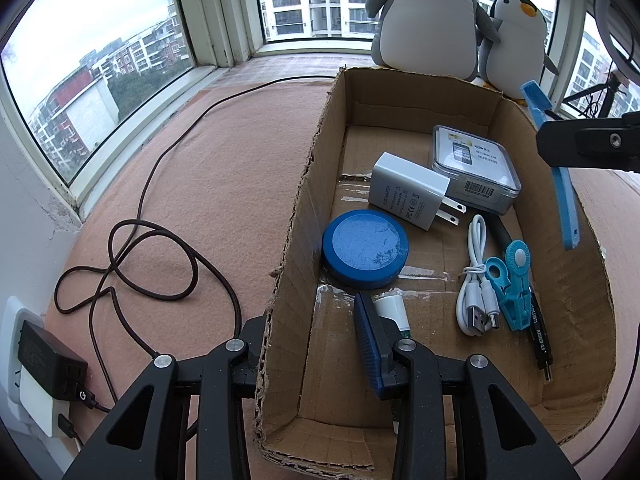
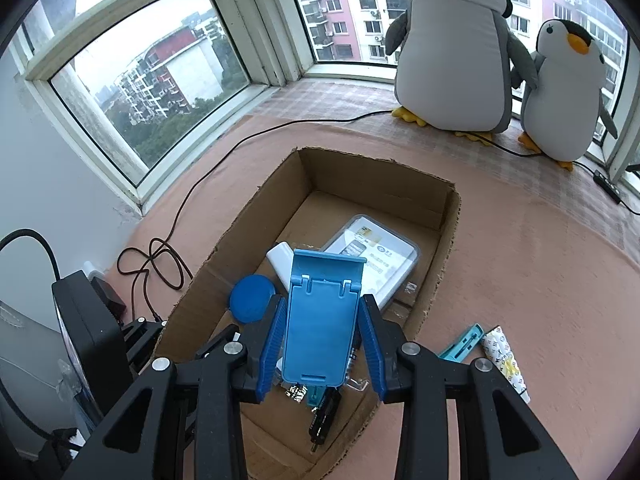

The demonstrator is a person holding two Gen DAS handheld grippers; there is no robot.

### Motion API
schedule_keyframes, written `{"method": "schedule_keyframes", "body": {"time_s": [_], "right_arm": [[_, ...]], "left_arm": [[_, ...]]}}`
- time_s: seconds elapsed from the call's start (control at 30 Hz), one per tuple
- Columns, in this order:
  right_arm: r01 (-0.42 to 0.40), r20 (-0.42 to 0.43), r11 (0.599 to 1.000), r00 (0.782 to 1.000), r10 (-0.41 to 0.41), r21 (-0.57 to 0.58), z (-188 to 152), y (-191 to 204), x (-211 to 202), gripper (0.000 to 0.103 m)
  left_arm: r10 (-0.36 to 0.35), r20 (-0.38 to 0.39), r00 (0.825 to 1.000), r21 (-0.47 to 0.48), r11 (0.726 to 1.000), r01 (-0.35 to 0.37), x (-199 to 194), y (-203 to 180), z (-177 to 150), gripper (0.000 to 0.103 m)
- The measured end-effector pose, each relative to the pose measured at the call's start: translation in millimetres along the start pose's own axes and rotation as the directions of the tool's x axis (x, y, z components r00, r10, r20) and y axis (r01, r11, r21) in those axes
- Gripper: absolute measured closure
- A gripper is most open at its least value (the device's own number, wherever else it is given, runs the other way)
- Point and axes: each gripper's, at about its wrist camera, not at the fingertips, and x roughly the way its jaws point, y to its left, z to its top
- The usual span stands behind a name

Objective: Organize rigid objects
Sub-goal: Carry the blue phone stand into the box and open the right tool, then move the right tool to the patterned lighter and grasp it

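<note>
The left claw (image 1: pixel 320 354) is closed on the near left wall of the cardboard box (image 1: pixel 296 216), one finger outside the wall and one blue pad inside it. The right claw (image 2: pixel 322 344) is clamped on a blue plastic phone stand (image 2: pixel 322 320), which is held upright above the open box, its folded lip at the top; in the left wrist view the same stand (image 1: pixel 554 160) is seen edge-on over the box's right wall. Nearest on the box floor, a black pen (image 1: pixel 540 334), a light blue clip (image 1: pixel 512 280) and a coiled white cable (image 1: pixel 476 284) are laid close together on the right. A round blue tin (image 1: pixel 366 248) is placed towards the left wall. Behind it a white charger plug (image 1: pixel 408 192) is seen, leaning partly on a clear-lidded flat case (image 1: pixel 474 164). Outside the box, on the pink-covered window ledge (image 2: pixel 540 260), a small teal item (image 2: pixel 460 346) and a white tube (image 2: pixel 506 362) are left just beside the right wall. A dark cord (image 1: pixel 132 256) is looped on the ledge to the left. Farthest back, two plush penguins (image 2: pixel 452 48) are stood against the window (image 2: pixel 160 80).
</note>
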Motion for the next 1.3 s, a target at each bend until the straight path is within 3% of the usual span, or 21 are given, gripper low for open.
{"method": "schedule_keyframes", "body": {"time_s": [0.13,0.2,0.27,0.8,1.3], "right_arm": [[-0.003,-0.005,1.000,1.000,0.003,-0.011,2,3,2,0.065],[-0.010,-0.004,1.000,1.000,0.010,0.000,3,3,2,0.037],[-0.005,0.013,1.000,1.000,0.005,0.022,4,1,0,0.026],[0.013,0.035,0.999,0.999,-0.014,0.051,3,-16,-16,0.025],[0.081,0.000,0.980,0.997,-0.082,0.183,-32,-111,-47,0.025]], "left_arm": [[0.000,0.000,1.000,0.000,1.000,0.000,0,0,0,0.066],[0.000,0.000,1.000,0.000,1.000,0.000,0,0,0,0.066],[0.000,0.000,1.000,0.000,1.000,0.000,0,0,0,0.066],[0.000,0.001,1.000,0.000,1.000,0.000,0,1,-1,0.066],[0.000,0.001,1.000,0.000,1.000,0.000,1,1,-1,0.066]]}}
